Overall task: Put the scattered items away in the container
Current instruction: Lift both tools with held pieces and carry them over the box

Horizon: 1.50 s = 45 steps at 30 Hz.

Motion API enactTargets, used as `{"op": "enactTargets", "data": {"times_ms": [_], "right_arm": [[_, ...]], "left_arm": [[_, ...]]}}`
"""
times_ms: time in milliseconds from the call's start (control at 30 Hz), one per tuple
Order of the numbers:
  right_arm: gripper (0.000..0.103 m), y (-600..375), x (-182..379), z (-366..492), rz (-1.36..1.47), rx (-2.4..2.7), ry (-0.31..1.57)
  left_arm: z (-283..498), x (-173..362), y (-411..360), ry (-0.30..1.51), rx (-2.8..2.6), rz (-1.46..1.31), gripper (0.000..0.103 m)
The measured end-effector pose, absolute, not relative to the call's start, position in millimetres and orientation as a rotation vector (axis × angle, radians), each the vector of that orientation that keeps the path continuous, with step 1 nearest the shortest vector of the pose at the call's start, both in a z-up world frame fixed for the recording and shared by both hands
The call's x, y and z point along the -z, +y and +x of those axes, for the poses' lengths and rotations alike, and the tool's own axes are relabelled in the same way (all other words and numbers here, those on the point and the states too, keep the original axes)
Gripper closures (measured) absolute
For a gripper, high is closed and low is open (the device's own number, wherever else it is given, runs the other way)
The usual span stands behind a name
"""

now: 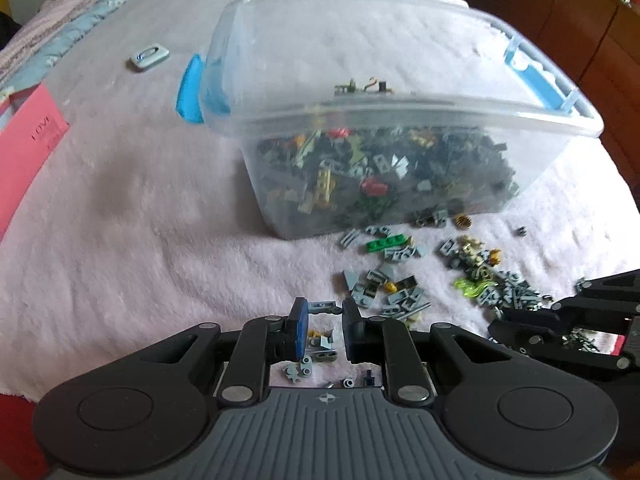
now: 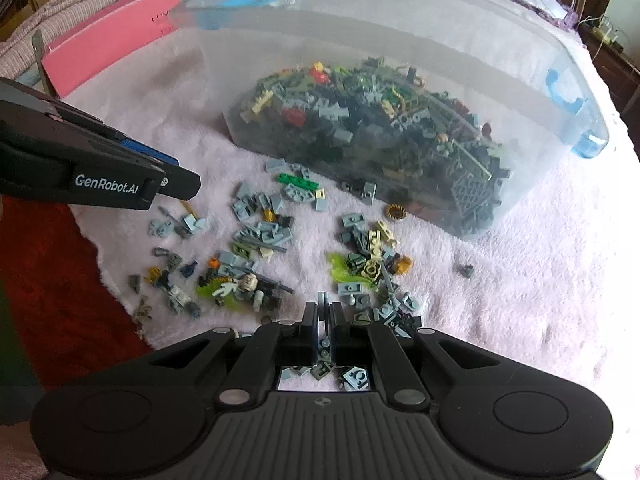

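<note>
The left gripper (image 1: 323,307) is clamped on a small grey piece (image 1: 322,306), held crosswise right at its tips. It hangs above the pink blanket (image 1: 120,220) on the bed, with a few loose bits just under it. The clear plastic box (image 1: 400,120) sits ahead of it, already holding a deep heap of toy bricks. I think the job now is to carry this piece over and drop it in. The near rim of the box is high, so the piece has to go up and over that edge first. Only the tips hold it, so a slow, steady carry looks safest.

To the left of the box the blanket is bare and wide, except for a small silver thing (image 1: 149,56) and a pink card (image 1: 28,148) well away. That side has lots of room.

Next come the scattered bricks (image 2: 260,236), lying on the blanket right beside the box wall. A green flat brick (image 2: 295,180) lies close to it.

The right gripper (image 2: 323,310) is shut tight, low over the right-hand pile; I cannot tell if anything is between its tips. The two grippers are near each other, so they could bump.
</note>
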State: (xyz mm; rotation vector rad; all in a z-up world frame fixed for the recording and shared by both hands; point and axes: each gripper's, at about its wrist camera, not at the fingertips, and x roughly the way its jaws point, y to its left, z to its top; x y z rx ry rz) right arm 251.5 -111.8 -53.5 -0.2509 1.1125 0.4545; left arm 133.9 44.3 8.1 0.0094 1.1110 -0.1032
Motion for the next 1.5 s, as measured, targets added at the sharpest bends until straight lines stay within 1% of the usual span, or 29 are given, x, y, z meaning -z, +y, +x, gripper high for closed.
{"op": "enactTargets", "data": {"times_ms": [233,333,400,633,900,1133,1267,1367,1500], "right_arm": [[0.097,-87,60,304,-0.237,-0.452,1.067],[0.097,-74,72,317,-0.231,-0.448,1.046],[0.097,-68,79,309,-0.228,-0.443,1.032],[0.097,-45,65,343,-0.198,-0.43,0.99],[0.097,-58,-13,337,-0.204,-0.46,0.91],[0.097,-53,-52,359,-0.197,-0.47,0.83],[0.097,-88,-100,343,-0.195,-0.464,0.804],[0.097,-89,-121,346,-0.196,-0.46,0.793],[0.097,-121,-157,346,-0.192,-0.447,0.782]], "left_arm": [[125,-43,39,1.08,0.124,0.018,0.084],[125,-56,35,1.065,0.133,0.023,0.084],[125,-66,31,1.051,0.141,0.032,0.084],[125,-108,22,0.987,0.162,0.07,0.084],[133,-154,24,0.912,0.12,0.071,0.084],[142,-183,22,0.859,0.103,0.068,0.083],[148,-191,18,0.844,0.108,0.07,0.083],[153,-194,15,0.837,0.113,0.073,0.083],[161,-199,14,0.825,0.117,0.079,0.083]]}}
